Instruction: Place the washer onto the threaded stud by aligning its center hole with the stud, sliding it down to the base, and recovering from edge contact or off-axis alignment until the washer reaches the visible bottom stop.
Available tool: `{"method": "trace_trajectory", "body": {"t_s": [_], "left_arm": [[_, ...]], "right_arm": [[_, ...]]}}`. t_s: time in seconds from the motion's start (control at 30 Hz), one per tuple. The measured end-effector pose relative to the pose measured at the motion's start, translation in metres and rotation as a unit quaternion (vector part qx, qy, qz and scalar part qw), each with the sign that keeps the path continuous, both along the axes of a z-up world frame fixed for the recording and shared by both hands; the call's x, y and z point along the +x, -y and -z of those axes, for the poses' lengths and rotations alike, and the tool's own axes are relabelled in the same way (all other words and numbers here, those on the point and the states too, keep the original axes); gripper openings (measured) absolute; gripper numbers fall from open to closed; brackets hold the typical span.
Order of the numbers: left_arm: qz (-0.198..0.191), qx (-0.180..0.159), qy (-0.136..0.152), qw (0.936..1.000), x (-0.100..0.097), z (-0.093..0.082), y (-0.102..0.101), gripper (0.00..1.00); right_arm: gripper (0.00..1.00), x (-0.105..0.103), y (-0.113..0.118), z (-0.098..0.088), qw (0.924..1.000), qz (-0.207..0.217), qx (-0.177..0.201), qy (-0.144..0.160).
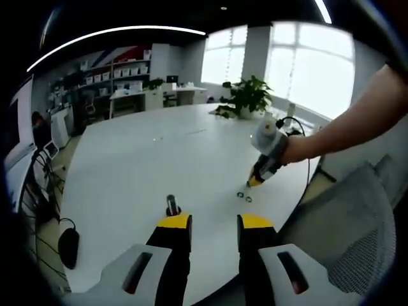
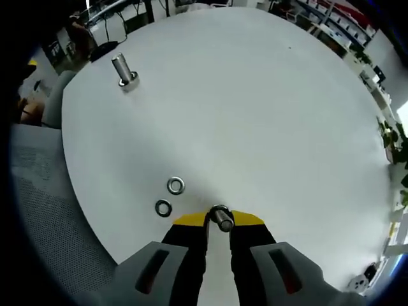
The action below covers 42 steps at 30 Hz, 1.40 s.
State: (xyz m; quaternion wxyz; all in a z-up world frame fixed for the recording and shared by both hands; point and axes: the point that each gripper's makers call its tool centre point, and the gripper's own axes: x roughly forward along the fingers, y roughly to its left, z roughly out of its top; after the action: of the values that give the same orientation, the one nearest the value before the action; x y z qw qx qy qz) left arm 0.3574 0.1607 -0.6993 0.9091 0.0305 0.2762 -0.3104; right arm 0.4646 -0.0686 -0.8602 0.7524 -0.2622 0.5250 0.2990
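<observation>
Left gripper view: the left gripper (image 1: 214, 224) sits low over the round white table (image 1: 159, 159), its yellow-tipped jaws spread apart with nothing between them. Just ahead of the left jaw tip stands the threaded stud (image 1: 171, 205), upright on the tabletop. Farther ahead and off to the right of the jaws, the right gripper (image 1: 254, 182) comes in on a person's hand (image 1: 294, 148), nose down to the table; two small washers (image 1: 244, 196) lie right beside its tip. Well beyond, at the far edge of the table, a potted plant (image 1: 247, 97), and down to the left of the jaws a dark mouse-like object (image 1: 69, 246) near the table edge.

Right gripper view: the right gripper (image 2: 218, 220) has its jaws drawn close together, clamped on a small metal washer (image 2: 221, 217) held right at the tips. Just ahead and to the left of the jaws lie two more washers, one (image 2: 176, 185) a little farther out, the other (image 2: 163, 207) nearer, flat on the table (image 2: 255, 115) and apart from each other. The threaded stud (image 2: 123, 71) stands well away, far ahead and left, on its wider base. A grey mesh chair (image 2: 51, 217) lies off to the left of the jaws
</observation>
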Motion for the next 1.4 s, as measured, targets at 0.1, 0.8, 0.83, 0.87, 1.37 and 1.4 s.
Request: {"method": "trace_trajectory", "body": {"t_s": [0.1,0.8,0.83,0.87,1.37,1.4], "left_arm": [[0.001,0.001,-0.001,1.0000,0.000,0.000,0.001,0.26],[0.005,0.000,-0.004,1.0000,-0.001,0.002,0.002,0.26],[0.005,0.001,-0.004,1.0000,-0.001,0.002,0.003,0.26],[0.006,0.000,-0.003,1.0000,-0.001,0.001,0.003,0.26],[0.006,0.003,-0.002,1.0000,-0.001,0.001,0.003,0.26],[0.004,0.001,-0.002,1.0000,-0.001,0.001,0.002,0.26]], "right_arm": [[0.15,0.001,0.000,0.000,1.0000,0.001,0.001,-0.001],[0.16,-0.013,0.019,-0.013,0.9996,0.028,0.011,-0.001],[0.16,-0.014,0.018,-0.013,0.9995,0.028,0.012,-0.002],[0.16,-0.016,0.017,-0.012,0.9995,0.028,0.013,-0.003],[0.19,-0.036,-0.012,-0.007,0.9992,0.013,0.036,-0.013],[0.19,-0.037,-0.013,-0.007,0.9992,0.009,0.036,-0.013]]}}
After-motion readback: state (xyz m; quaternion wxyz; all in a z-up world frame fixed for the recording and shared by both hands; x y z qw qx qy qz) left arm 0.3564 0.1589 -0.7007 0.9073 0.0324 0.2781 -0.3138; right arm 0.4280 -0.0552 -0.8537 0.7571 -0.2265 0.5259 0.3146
